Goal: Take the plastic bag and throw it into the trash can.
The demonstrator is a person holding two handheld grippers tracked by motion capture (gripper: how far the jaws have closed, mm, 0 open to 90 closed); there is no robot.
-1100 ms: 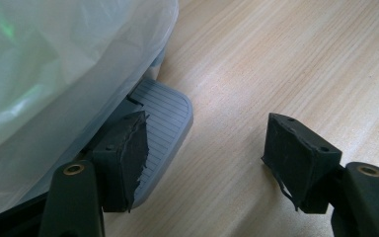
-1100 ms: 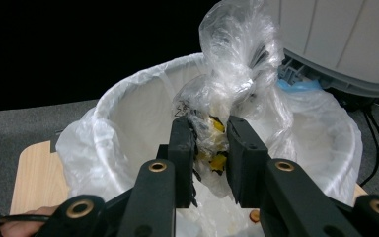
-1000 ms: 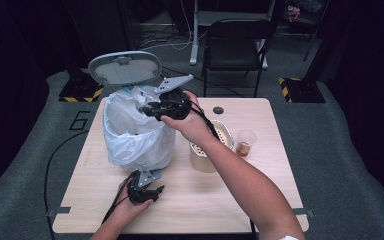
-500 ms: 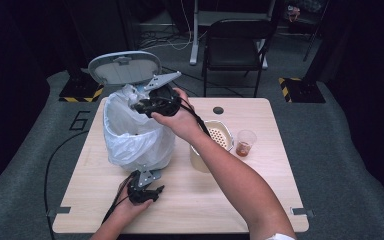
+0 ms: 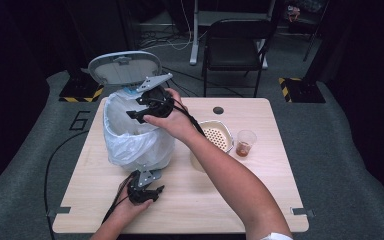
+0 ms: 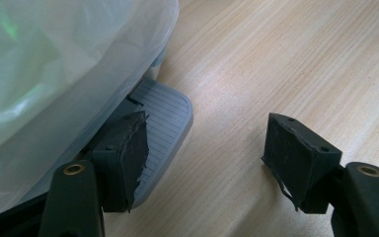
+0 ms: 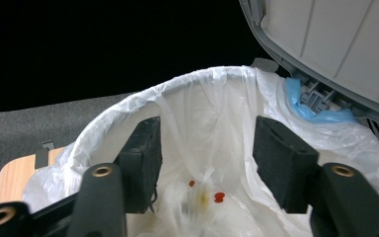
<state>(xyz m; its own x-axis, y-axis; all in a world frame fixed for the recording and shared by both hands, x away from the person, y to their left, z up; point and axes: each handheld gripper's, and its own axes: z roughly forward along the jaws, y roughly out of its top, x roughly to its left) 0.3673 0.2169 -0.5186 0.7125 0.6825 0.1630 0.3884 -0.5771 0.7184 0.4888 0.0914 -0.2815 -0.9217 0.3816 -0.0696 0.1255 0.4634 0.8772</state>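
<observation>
Pedal bin (image 5: 137, 145) lined with white plastic bag (image 5: 130, 142), standing on wooden table (image 5: 260, 200); lid (image 5: 124, 67) raised behind bin. Bin taken as landmark throughout.

Right gripper (image 5: 137, 114) over bin's open mouth, jaws spread, nothing between them. In right gripper view, same gripper (image 7: 205, 153) looking down into bag (image 7: 177, 98); small red bits (image 7: 219, 197) at bottom of liner; blue scrap (image 7: 306, 108) at hinge under lid (image 7: 335, 44).

Left gripper (image 5: 150, 191) low at bin's near side, on table. In left gripper view, gripper (image 6: 205, 153) with jaws wide apart, empty; 1 jaw resting on or just above grey ribbed foot pedal (image 6: 165, 113), contact not certain; other jaw over bare table (image 6: 276, 59). Bag (image 6: 54, 64) bulging above pedal.

To right of bin: tan container with perforated insert (image 5: 215, 137), close by. Beyond that, farther from bin, 1 clear plastic cup (image 5: 245, 142) with reddish contents at bottom.

Dark chair (image 5: 237, 47) on floor behind table, beyond bin.
</observation>
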